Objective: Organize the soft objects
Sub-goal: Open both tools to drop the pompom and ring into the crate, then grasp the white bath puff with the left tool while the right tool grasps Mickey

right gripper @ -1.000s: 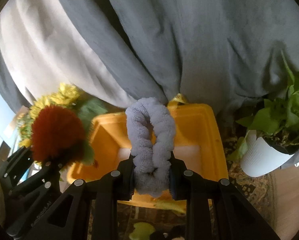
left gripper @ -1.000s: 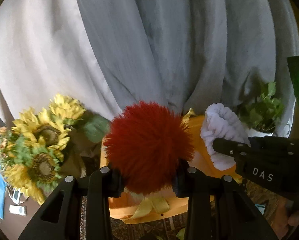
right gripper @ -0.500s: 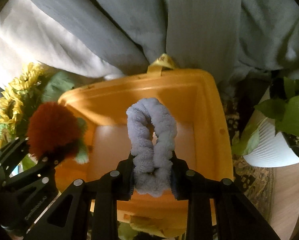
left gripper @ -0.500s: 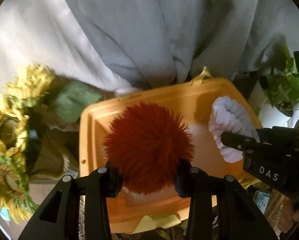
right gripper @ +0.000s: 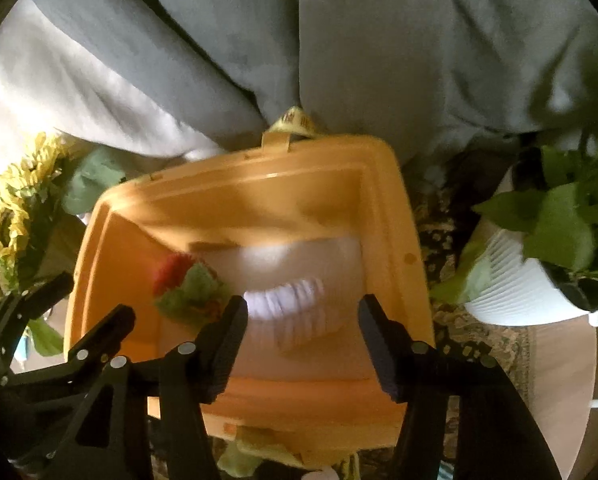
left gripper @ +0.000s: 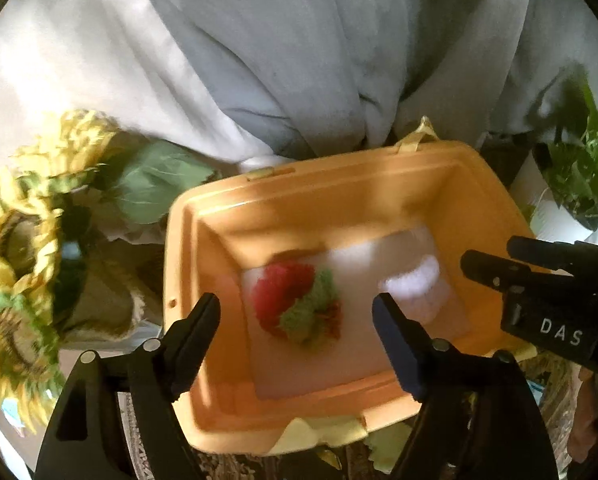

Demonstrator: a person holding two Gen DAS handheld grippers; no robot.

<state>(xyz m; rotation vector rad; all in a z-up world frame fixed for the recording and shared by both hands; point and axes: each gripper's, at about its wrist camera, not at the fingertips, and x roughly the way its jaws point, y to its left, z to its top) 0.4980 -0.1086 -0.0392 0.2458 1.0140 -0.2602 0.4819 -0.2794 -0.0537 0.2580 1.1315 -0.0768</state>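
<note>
Right tool point(right gripper: 301, 320) just opened — white scrunchie point(right gripper: 295, 300) lies in the yellow bin point(right gripper: 403, 240).

Orange bin point(right gripper: 387, 216) open above; sunflowers point(left gripper: 23, 240) and potted plant point(right gripper: 539, 264) flank it.

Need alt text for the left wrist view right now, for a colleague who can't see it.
Left hand-held gripper, jaws open and just widened, nothing between them, above an orange bin holding a red-and-green pompom and a white scrunchie. Right hand-held gripper at right edge, sunflowers left, grey curtain behind.
</note>
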